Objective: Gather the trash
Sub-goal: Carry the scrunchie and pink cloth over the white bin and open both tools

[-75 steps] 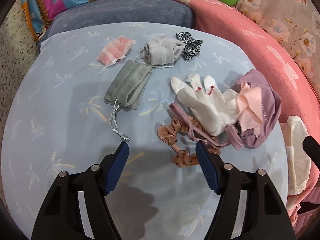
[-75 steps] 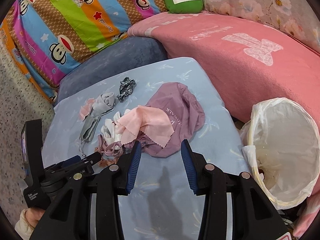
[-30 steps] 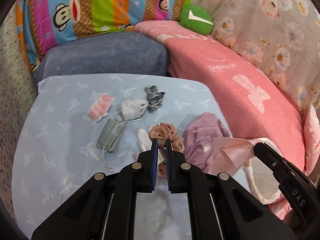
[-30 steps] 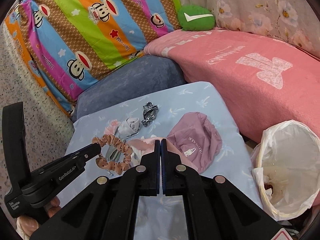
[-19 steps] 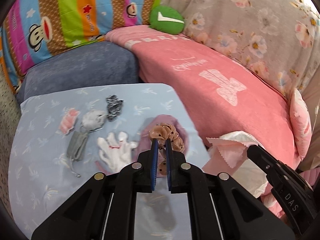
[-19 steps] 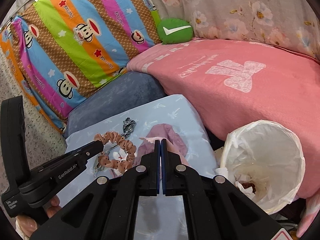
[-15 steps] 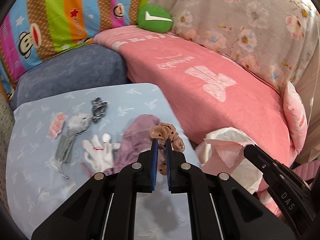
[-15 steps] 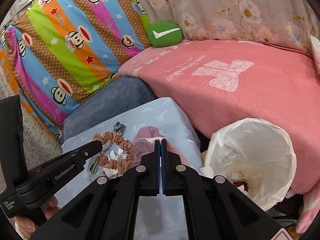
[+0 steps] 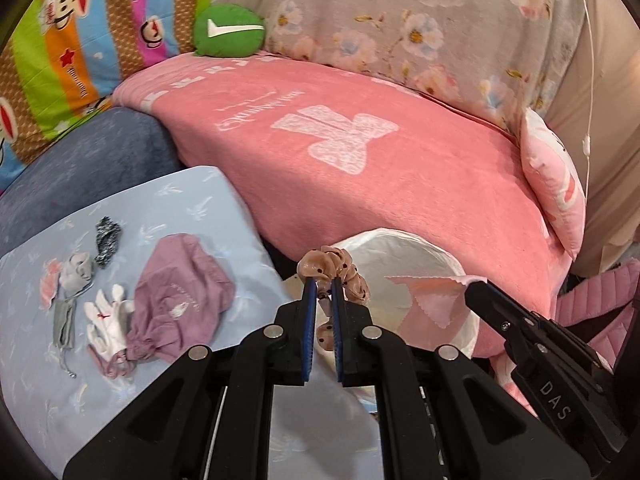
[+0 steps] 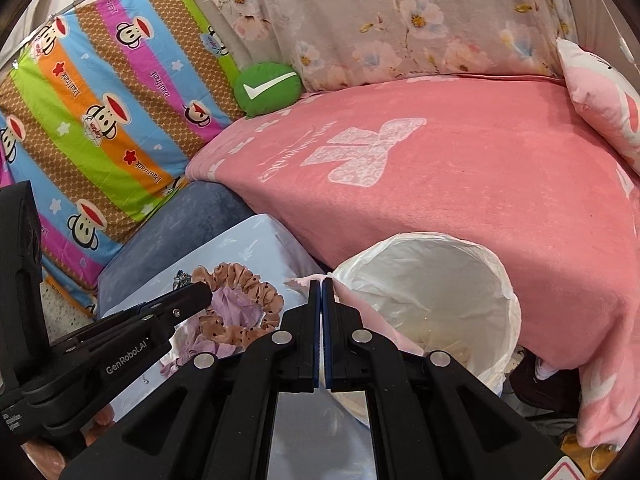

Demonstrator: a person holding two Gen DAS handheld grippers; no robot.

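Note:
My left gripper [image 9: 322, 286] is shut on a brown dotted scrunchie [image 9: 344, 272] and holds it in the air at the near rim of the white-lined trash bin [image 9: 420, 248]. My right gripper [image 10: 322, 284] is shut on a pink cloth [image 10: 356, 312], which hangs over the bin's [image 10: 440, 280] left rim; in the left wrist view the cloth [image 9: 434, 296] hangs over the bin mouth. The scrunchie [image 10: 244, 280] and the left gripper [image 10: 200, 294] also show in the right wrist view.
On the light blue table [image 9: 200, 208] lie a purple pouch [image 9: 180, 300], a white glove [image 9: 108, 316], a grey pouch [image 9: 64, 324], a grey sock [image 9: 76, 276] and a black-and-white scrunchie [image 9: 106, 236]. A pink blanket [image 9: 360, 152] covers the sofa behind the bin.
Both grippers closed on their items, lifted them off the table and swung right. The scrunchie and the pink cloth now hang at the bin instead of over the table.

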